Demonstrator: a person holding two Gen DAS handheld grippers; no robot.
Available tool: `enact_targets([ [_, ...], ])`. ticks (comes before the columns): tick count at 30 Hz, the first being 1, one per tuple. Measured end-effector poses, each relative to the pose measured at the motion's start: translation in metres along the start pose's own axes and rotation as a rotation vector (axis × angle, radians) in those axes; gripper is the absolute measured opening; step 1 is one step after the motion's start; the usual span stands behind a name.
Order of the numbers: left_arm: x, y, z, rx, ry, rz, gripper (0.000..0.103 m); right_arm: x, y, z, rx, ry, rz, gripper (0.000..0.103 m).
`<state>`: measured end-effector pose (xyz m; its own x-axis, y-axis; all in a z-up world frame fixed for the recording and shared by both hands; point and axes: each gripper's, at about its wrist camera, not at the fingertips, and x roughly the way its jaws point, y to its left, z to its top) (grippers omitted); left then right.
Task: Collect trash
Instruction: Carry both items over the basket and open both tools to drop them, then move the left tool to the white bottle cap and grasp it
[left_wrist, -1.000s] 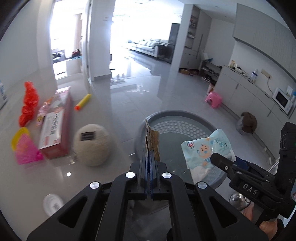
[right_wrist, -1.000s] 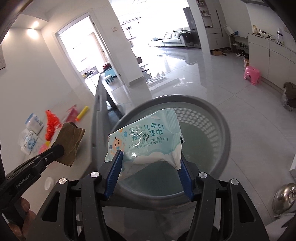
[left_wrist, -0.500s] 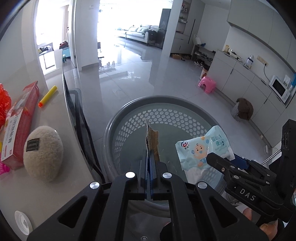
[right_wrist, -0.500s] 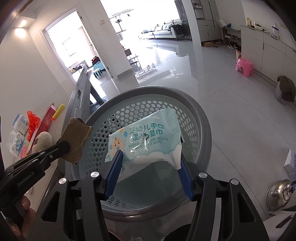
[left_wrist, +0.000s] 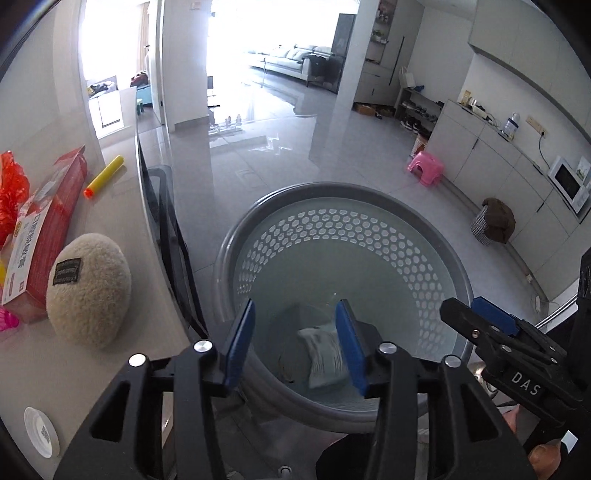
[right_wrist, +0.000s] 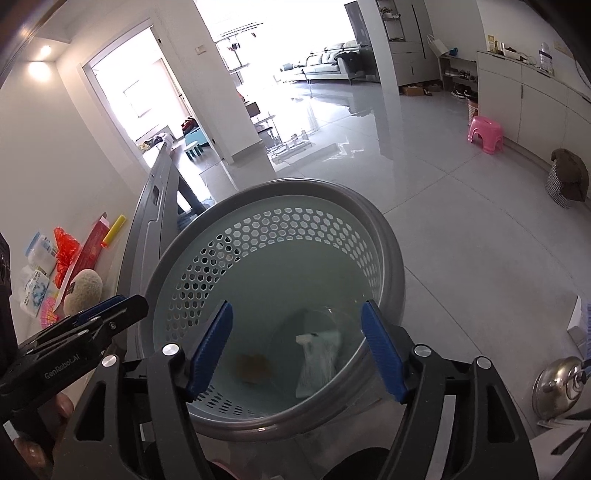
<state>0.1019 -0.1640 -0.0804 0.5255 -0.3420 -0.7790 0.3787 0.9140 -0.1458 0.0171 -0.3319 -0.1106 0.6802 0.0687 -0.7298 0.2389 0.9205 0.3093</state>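
Observation:
A round grey perforated basket (left_wrist: 332, 192) (right_wrist: 295, 184) stands on the floor beside the table, right under both grippers. A pale wipes pack (left_wrist: 325, 354) (right_wrist: 317, 354) lies on its bottom. Next to the pack, in the right wrist view, lies a brown cardboard scrap (right_wrist: 253, 367). My left gripper (left_wrist: 295, 314) hangs over the basket with its jaws opening and nothing between them. My right gripper (right_wrist: 297, 308) is above the basket too, jaws opening wide and empty. Each gripper shows at the edge of the other's view.
On the table to the left lie a beige plush ball (left_wrist: 88, 291), a red box (left_wrist: 48, 221), a yellow foam dart (left_wrist: 103, 175), a red plastic bag (left_wrist: 11, 192) and a white lid (left_wrist: 40, 432). More wipes packs (right_wrist: 37, 273) lie further left. A metal lid (right_wrist: 557, 380) sits at the right.
Both grippers came over the basket and let go. The cardboard scrap left the left jaws and the wipes pack left the right jaws; both now lie inside the basket.

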Motion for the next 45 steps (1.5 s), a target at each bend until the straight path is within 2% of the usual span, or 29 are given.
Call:
enact_targets([
  [10, -0.022, 0.013, -0.009, -0.016, -0.034, 0.034, 0.055, -0.013, -0.002, -0.015, 0.012, 0.011, -0.021, 0.069],
  [17, -0.054, 0.024, -0.023, -0.019, -0.078, 0.074, 0.065, -0.028, 0.011, -0.029, 0.006, 0.004, -0.008, 0.069],
  [24, -0.096, 0.052, -0.04, -0.053, -0.139, 0.14, 0.071, -0.044, 0.039, -0.043, -0.043, -0.001, 0.034, 0.069],
  [31, -0.13, 0.096, -0.058, -0.109, -0.167, 0.254, 0.072, -0.054, 0.077, -0.056, -0.108, -0.006, 0.081, 0.071],
  [33, -0.139, 0.107, -0.066, -0.121, -0.178, 0.298, 0.075, -0.055, 0.088, -0.061, -0.121, -0.004, 0.097, 0.071],
  [40, -0.147, 0.138, -0.09, -0.174, -0.182, 0.38, 0.08, -0.058, 0.124, -0.076, -0.179, 0.014, 0.126, 0.071],
  [45, -0.143, 0.153, -0.103, -0.208, -0.166, 0.395, 0.081, -0.065, 0.136, -0.08, -0.201, 0.004, 0.138, 0.072],
])
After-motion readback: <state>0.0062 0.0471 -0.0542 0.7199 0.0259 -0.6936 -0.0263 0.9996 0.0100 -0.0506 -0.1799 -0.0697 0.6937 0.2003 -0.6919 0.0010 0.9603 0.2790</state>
